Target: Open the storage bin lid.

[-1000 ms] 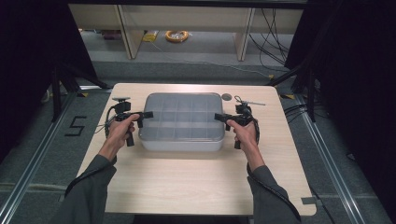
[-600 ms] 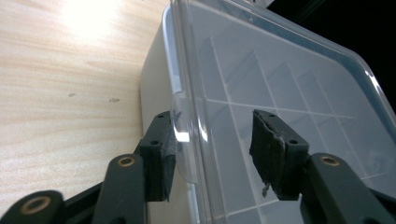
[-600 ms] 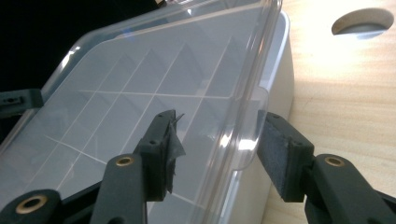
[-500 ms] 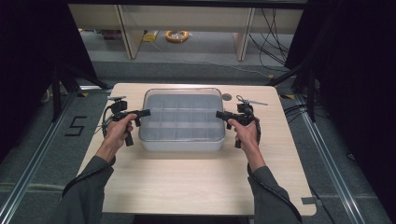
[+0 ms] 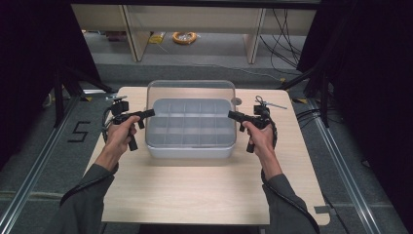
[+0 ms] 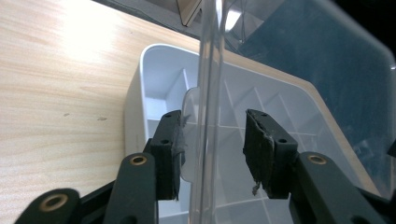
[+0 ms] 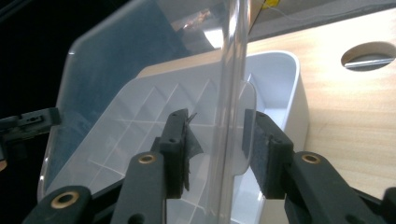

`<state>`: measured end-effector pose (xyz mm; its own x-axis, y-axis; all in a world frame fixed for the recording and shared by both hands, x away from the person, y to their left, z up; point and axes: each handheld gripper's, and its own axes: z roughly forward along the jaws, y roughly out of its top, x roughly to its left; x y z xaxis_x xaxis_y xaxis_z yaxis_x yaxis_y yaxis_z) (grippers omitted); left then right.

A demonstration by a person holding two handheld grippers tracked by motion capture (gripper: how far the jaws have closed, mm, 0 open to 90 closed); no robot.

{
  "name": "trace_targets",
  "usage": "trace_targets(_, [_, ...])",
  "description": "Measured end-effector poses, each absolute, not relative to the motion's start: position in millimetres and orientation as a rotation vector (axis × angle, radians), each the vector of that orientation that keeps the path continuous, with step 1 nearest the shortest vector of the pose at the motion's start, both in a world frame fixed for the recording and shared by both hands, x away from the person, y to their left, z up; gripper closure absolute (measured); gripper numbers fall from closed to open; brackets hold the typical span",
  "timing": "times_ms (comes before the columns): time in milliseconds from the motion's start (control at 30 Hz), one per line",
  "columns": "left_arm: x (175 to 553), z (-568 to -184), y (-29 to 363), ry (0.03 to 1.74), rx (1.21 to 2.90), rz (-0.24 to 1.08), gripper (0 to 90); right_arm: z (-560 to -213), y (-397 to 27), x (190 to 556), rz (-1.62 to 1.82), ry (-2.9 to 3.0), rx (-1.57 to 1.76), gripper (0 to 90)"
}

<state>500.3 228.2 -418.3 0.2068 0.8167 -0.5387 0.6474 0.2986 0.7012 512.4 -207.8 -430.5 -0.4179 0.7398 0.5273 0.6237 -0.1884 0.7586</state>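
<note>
Since the earlier pictures the clear lid [image 5: 191, 90] has swung up from lying flat on the white compartment box [image 5: 190, 139] to standing nearly upright along the box's far edge, and both hands have risen with it. Box and lid sit at the middle of the counter [image 5: 204, 195], the long axis of each running left to right between the two hands.

At the lid's left end is the left hand-held gripper [image 5: 146, 113]. In the left gripper view, the left hand-held gripper [image 6: 212, 149] straddles the lid's clear edge and its small tab, one pad against the tab and the other standing off, so the jaws look parted and not clamped. At the opposite end is the right hand-held gripper [image 5: 233, 115]; in the right gripper view, the right hand-held gripper [image 7: 215, 147] likewise has the lid's edge [image 7: 231, 93] between its pads with gaps on both sides, open around it.

Neither hand is nearer than the other; each holds its own short end. Any further move, I judge, turns on the hinge line at the far edge, so both ends must travel together
</note>
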Motion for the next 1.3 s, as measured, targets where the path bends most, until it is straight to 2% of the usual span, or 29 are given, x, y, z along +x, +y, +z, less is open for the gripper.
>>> trace_targets(633, [475.4,-392.9,230.2,1.459,1.442,0.255,56.2,-409.2,-205.2,496.8,1.702,1.929,1.584,64.8])
trace_targets(1300, [425.7,-387.6,219.5,1.367,1.502,0.282,54.6,-391.3,-215.4,436.9,1.692,1.91,1.512,65.1])
